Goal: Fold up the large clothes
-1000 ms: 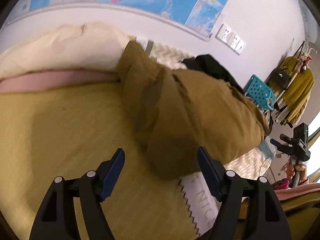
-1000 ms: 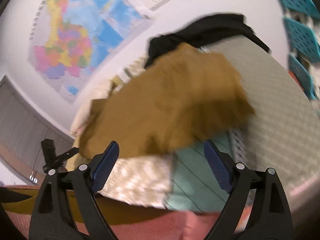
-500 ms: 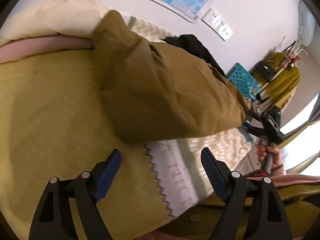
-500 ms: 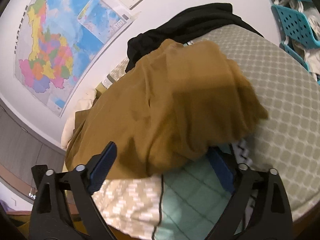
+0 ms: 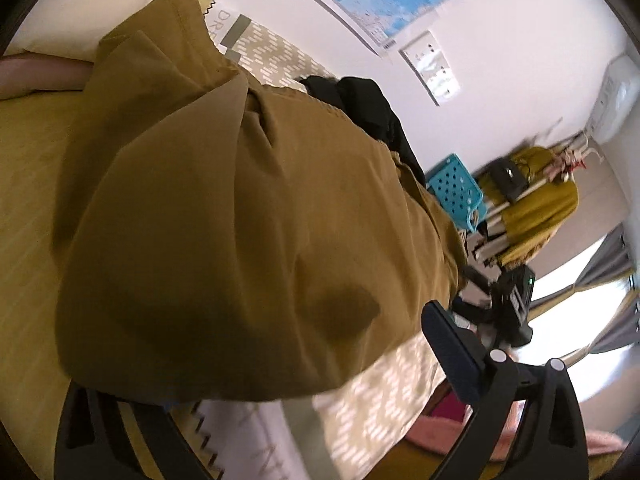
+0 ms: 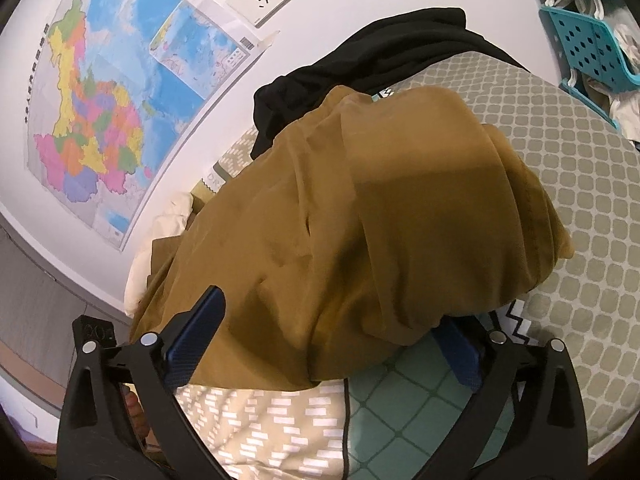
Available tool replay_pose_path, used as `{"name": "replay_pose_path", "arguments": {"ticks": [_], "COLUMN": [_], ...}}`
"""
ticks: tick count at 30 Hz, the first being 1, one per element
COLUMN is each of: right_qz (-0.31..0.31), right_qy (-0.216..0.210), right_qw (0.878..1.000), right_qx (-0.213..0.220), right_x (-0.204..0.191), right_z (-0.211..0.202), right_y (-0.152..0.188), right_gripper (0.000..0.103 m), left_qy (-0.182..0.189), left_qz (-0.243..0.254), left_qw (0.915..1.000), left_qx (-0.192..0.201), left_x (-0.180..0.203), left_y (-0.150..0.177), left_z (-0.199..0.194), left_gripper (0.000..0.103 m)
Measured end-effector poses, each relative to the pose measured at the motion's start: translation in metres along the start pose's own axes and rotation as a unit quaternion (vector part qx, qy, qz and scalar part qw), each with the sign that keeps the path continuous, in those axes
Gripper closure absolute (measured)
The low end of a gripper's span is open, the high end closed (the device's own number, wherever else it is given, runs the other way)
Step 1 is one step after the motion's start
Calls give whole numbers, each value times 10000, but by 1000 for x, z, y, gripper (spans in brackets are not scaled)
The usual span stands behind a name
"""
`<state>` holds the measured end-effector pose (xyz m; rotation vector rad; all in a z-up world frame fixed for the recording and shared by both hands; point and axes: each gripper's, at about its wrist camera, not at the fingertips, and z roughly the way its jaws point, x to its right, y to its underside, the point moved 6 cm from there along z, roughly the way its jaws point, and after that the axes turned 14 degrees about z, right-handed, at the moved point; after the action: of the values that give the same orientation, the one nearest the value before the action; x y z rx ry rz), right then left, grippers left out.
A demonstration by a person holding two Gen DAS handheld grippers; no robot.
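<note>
Mustard garment [image 5: 240,220] bunches at twelve o'clock between my left gripper [image 5: 280,364] and right gripper [image 6: 324,344], both agape; I judge pinching its near hem comes next.

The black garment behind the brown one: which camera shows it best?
The right wrist view: the black garment lies wide along the wall, above the brown garment. The left wrist view shows only a narrow dark strip.

The mustard garment [image 5: 248,216] lies bunched on the bed [image 5: 24,184], draped between the left gripper's [image 5: 304,364] spread jaws.
</note>
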<state>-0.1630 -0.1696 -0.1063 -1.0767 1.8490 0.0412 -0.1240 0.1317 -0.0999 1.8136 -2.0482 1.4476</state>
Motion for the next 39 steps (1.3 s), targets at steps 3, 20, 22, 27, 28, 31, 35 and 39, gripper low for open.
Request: {"name": "replay_pose_path", "arguments": {"ticks": [3,20,22,27,28,31,35,39], "right_qz": [-1,472,521,392,333,138,169,170], "right_qy": [67,-604,-374,-135,-138,-10,-85,-28], "right_qw": [10000,9968,9979,9991,9992,9997,9998,9996], "right_qx": [10,237,104,-77,-151,-185,11,232], "right_x": [1,-12,-4,0,-3,-10,-20,-23], "right_z": [-1,-4,-1,-5,-3,10,27,32], "right_y": [0,-20,-15,2,5,2,-11,-18], "right_gripper": [6,11,11,12,10,8,6,30], "left_qy": [-114,-760,-674,-411,-473,-532,-758,-1469], "left_qz": [-53,-324,-369,-134,-39,125,57,279], "left_qw": [9999,9965,9970,9991,9989,9985,9971,9887], "left_qx": [-42,144,79,34,13,-4,-14,-61], "left_x": [2,-5,-8,2,4,10,11,12], "left_y": [-3,-21,-18,-18,-20,-25,-30,-28], "left_z": [2,-9,-4,7,11,21,28,25], "left_gripper": [7,58,49,15,13,7,8,33]}}
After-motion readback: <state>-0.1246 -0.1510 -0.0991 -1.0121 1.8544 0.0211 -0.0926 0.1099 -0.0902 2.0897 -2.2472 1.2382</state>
